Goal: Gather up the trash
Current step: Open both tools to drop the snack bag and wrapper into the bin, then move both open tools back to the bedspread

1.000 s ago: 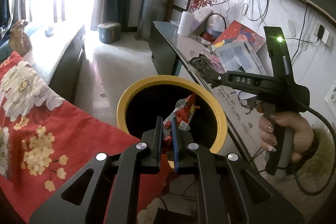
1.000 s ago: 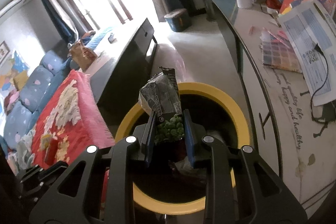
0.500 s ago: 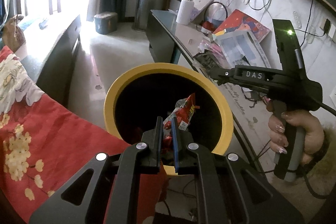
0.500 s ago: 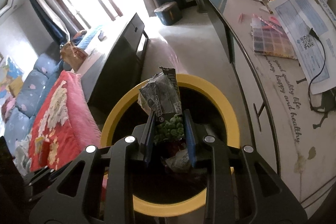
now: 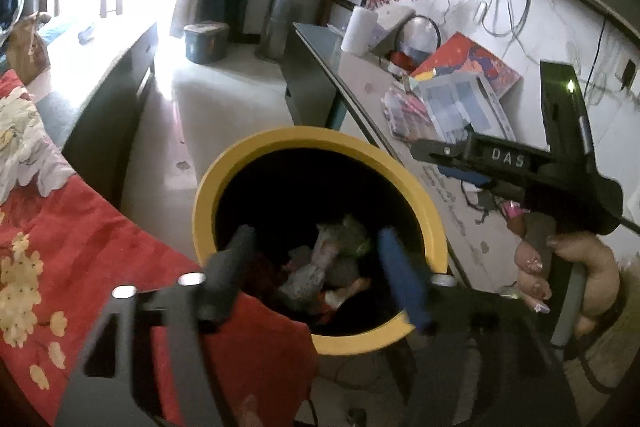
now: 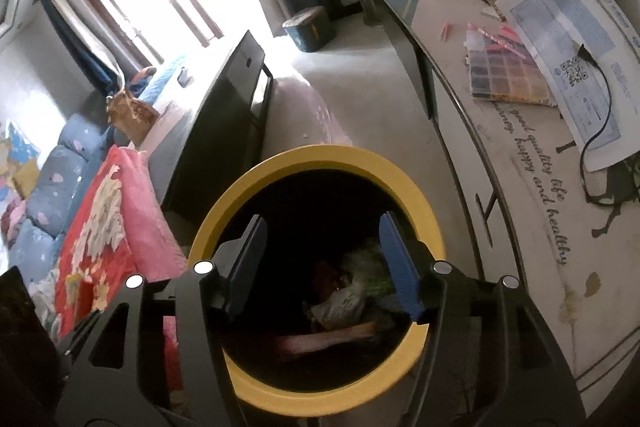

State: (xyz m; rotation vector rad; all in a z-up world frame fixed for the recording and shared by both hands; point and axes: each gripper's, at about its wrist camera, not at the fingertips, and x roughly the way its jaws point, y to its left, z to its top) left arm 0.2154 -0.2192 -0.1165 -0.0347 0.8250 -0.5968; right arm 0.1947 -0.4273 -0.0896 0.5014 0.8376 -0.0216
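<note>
A round bin with a yellow rim (image 5: 208, 195) (image 6: 420, 195) stands on the floor, its inside dark, with several wrappers (image 5: 320, 267) (image 6: 352, 291) lying at the bottom. My left gripper (image 5: 316, 233) hangs over the bin mouth, its jaws opening wide with nothing between them. Over the same bin my right gripper (image 6: 322, 223) also has its jaws opening and empty. In the left wrist view the right gripper's body (image 5: 516, 163) shows at the right, held by a hand (image 5: 560, 267).
A red flowered blanket (image 5: 60, 247) (image 6: 100, 219) lies left of the bin. A long white table (image 6: 540, 167) with papers, a bead box and cables runs along the right. A dark low cabinet (image 6: 228, 107) and a small tub (image 6: 306, 27) stand farther off.
Both grippers have opened. The red wrapper has left the left gripper and the green packet has left the right one; both now lie in the bin. The left hand has sunk a little.
</note>
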